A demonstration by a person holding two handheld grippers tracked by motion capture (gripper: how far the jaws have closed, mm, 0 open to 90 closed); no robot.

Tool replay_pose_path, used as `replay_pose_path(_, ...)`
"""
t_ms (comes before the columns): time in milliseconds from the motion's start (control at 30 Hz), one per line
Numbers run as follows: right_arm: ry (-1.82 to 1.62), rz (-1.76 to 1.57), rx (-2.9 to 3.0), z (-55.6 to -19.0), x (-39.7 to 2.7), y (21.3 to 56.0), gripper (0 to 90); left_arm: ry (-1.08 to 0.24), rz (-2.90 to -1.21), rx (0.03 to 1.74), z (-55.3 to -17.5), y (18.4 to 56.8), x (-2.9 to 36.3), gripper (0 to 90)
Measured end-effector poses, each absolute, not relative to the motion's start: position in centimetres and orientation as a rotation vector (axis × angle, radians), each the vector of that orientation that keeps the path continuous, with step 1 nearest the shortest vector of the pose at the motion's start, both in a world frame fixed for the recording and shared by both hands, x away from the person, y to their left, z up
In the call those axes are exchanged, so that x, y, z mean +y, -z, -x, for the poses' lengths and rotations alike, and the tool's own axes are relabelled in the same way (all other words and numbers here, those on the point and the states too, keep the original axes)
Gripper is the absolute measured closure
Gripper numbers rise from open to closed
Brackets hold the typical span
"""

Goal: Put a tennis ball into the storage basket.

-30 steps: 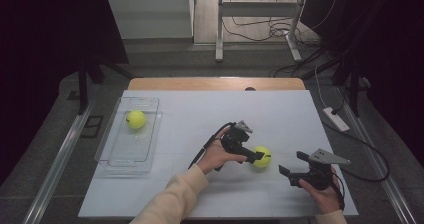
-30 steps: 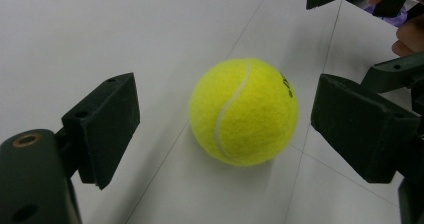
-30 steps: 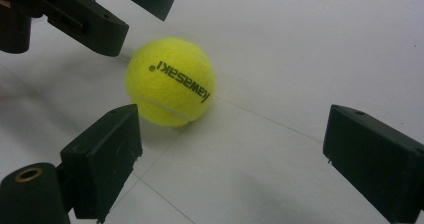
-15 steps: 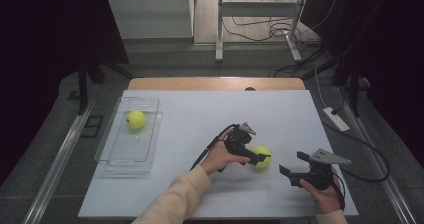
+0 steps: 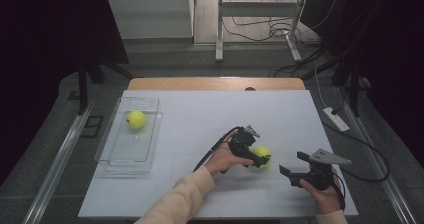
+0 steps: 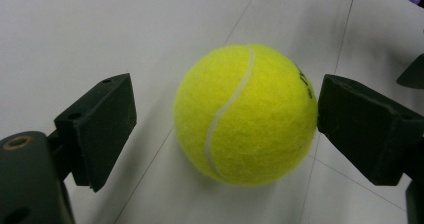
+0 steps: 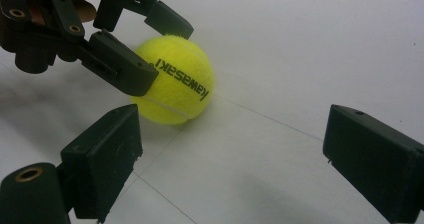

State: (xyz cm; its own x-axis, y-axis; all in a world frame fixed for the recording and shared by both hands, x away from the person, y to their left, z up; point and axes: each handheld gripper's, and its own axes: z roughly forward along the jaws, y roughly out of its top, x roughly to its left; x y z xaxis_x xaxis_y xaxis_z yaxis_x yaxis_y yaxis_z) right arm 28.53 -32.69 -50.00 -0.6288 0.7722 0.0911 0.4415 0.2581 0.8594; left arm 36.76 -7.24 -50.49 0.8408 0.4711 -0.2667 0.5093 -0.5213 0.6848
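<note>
While the left gripper [image 5: 257, 157] straddles a tennis ball [image 5: 261, 155], jaws apart.
Right gripper [image 5: 291, 165] gapes near the bench's [image 5: 200, 114] front right corner; another ball [image 5: 135, 119] sits in a clear tray [image 5: 117, 154].

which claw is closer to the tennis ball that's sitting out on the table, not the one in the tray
Left. The left claw straddles the tennis ball, open, one jaw at its edge, the other apart. The right claw is open beside it, clear of the ball.
</note>
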Motion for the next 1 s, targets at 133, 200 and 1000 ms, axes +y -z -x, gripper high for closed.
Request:
replay_pose_path(133, -1.319, -1.114, 2.184, -28.53, -32.79, 49.98, 8.7, 0.062, -2.211, 0.703, -36.77, 50.65, -7.37, 10.7)
replay_pose_path(200, -1.318, -1.112, 2.185, -28.54, -32.77, 49.98, 8.7, 0.064, -2.223, 0.703, -36.76, 50.91, -7.60, 10.9)
replay_pose_path(1000, -1.313, -1.113, 2.185, -28.54, -32.81, 50.02, 8.7, 0.089, -2.227, 0.687, -36.73, 50.43, -7.24, 27.1)
